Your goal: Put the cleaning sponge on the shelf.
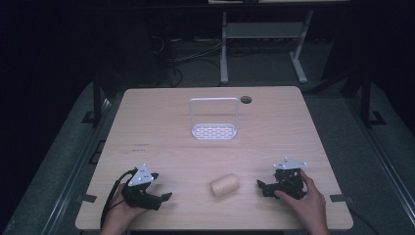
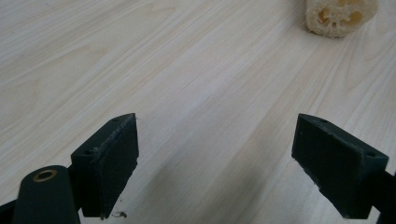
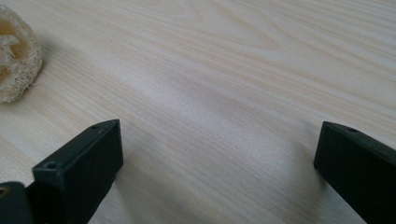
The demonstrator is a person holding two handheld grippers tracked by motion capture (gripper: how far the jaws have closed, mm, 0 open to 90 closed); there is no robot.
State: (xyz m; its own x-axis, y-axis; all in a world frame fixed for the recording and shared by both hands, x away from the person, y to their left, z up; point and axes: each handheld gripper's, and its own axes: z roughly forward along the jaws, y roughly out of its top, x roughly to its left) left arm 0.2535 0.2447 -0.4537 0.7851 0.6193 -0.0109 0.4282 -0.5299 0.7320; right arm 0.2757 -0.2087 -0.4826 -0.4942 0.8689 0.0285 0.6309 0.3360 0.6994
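A pale loofah piece lies on its side near the front middle of the wooden table. My left gripper rests at the front left, held by a hand, its jaws wide apart around bare wood. In the left gripper view the loofah's porous end sits at the top right, well beyond the jaws. My right gripper rests at the front right, also open and holding nothing. The right gripper view has the loofah at its left edge, apart from the jaws.
A white perforated rack with a tall wire handle stands at the table's back middle. A round cable hole lies near the back edge. Beyond the table are a white desk frame and cables on the floor.
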